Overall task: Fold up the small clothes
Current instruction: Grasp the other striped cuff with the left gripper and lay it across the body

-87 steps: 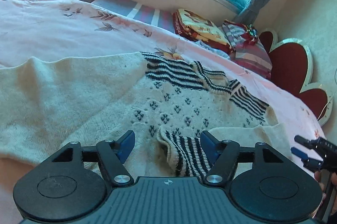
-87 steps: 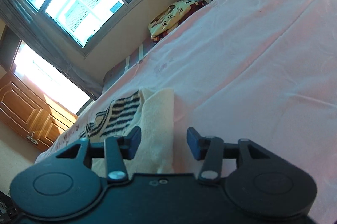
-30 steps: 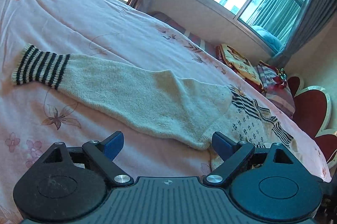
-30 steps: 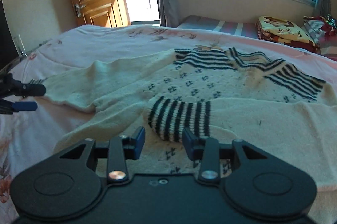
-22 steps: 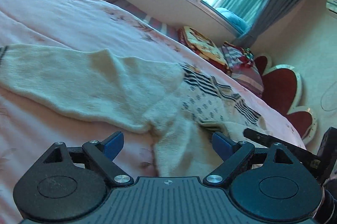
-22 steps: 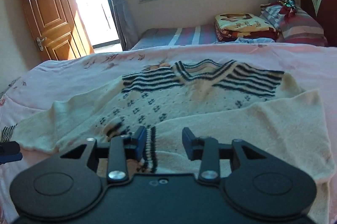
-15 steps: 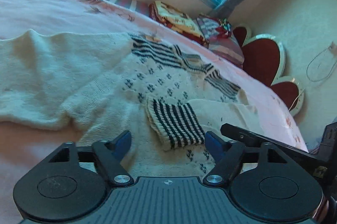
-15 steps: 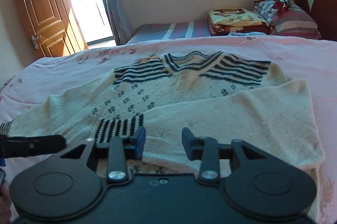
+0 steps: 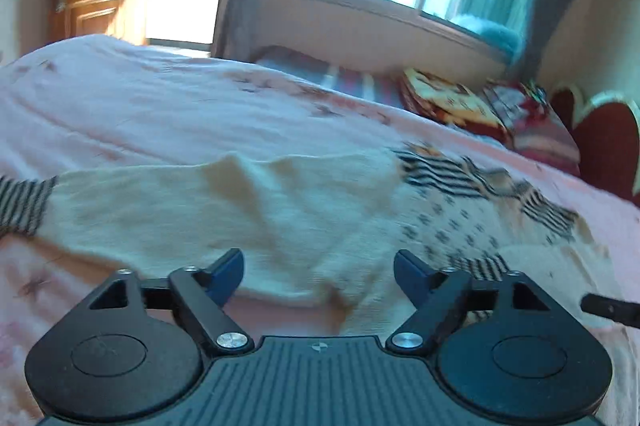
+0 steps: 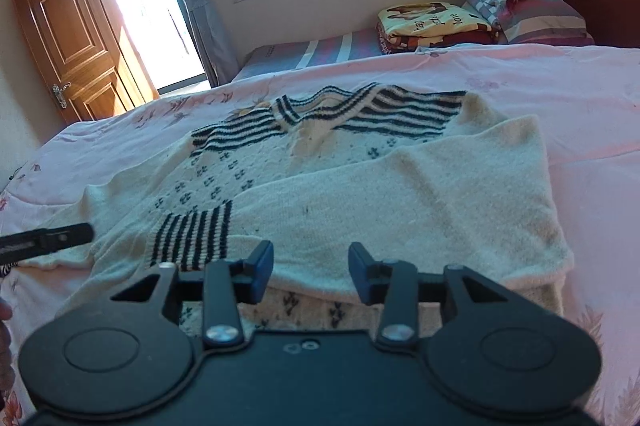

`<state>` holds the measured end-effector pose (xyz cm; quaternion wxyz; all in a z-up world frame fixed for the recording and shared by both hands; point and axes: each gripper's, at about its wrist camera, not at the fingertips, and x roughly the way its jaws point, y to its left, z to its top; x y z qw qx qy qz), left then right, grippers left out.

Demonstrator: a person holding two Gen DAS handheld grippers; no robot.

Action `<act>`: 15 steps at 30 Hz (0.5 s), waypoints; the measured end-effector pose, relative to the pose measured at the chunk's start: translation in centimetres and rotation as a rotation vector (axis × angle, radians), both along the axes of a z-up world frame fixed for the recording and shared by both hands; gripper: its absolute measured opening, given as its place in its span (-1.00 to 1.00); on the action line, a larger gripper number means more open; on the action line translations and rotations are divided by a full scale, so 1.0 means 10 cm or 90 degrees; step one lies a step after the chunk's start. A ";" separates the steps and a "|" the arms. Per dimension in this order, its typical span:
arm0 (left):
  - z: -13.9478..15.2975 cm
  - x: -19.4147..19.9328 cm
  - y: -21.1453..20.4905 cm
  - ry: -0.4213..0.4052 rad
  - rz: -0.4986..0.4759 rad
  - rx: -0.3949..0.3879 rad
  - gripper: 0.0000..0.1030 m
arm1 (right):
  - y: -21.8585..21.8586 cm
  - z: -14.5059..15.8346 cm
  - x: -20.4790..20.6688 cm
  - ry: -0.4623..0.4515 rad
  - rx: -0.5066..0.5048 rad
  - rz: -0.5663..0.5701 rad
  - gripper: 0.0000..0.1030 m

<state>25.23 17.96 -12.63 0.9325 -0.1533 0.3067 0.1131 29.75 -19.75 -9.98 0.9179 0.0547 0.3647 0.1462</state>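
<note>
One sleeve [image 10: 400, 201] is already folded across the sweater [image 10: 280, 161] on the bed [image 10: 580, 105]; the other sleeve [image 9: 180, 209] stretches out sideways, cuff off to the left. Left gripper [image 9: 318, 276] is nearer it, jaws just opened wider, nothing between them. Right gripper [image 10: 310, 272] has been opening too, holding nothing.
</note>
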 end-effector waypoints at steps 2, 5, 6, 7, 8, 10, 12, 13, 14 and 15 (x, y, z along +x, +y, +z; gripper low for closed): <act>-0.09 -0.21 0.55 -0.002 0.085 -0.052 0.61 | -0.04 0.01 0.00 0.003 0.006 -0.005 -0.19; -0.29 -0.46 1.34 -0.009 0.220 -0.179 0.24 | -0.01 0.00 0.00 0.009 0.009 -0.008 -0.18; -0.34 -0.50 1.54 -0.015 0.252 -0.207 0.22 | 0.03 -0.01 -0.01 0.011 0.008 -0.007 -0.18; -0.38 -0.53 1.70 -0.026 0.271 -0.227 0.21 | 0.06 -0.01 -0.01 0.012 0.006 -0.005 -0.18; -0.41 -0.53 1.82 -0.039 0.277 -0.245 0.20 | 0.11 -0.01 -0.02 0.012 0.005 -0.002 -0.18; -0.44 -0.46 1.96 -0.046 0.285 -0.261 0.20 | 0.21 0.00 -0.05 0.012 0.002 0.005 -0.18; -0.48 -0.41 2.07 -0.065 0.297 -0.278 0.21 | 0.30 0.03 -0.07 0.009 0.000 0.014 -0.18; -0.51 -0.40 2.11 -0.079 0.303 -0.290 0.20 | 0.35 0.06 -0.08 0.006 -0.001 0.018 -0.17; -0.55 -0.39 2.13 -0.091 0.306 -0.298 0.20 | 0.38 0.08 -0.09 0.003 -0.002 0.020 -0.16; -0.56 -0.39 2.15 -0.097 0.304 -0.301 0.16 | 0.42 0.11 -0.10 0.000 -0.004 0.021 -0.15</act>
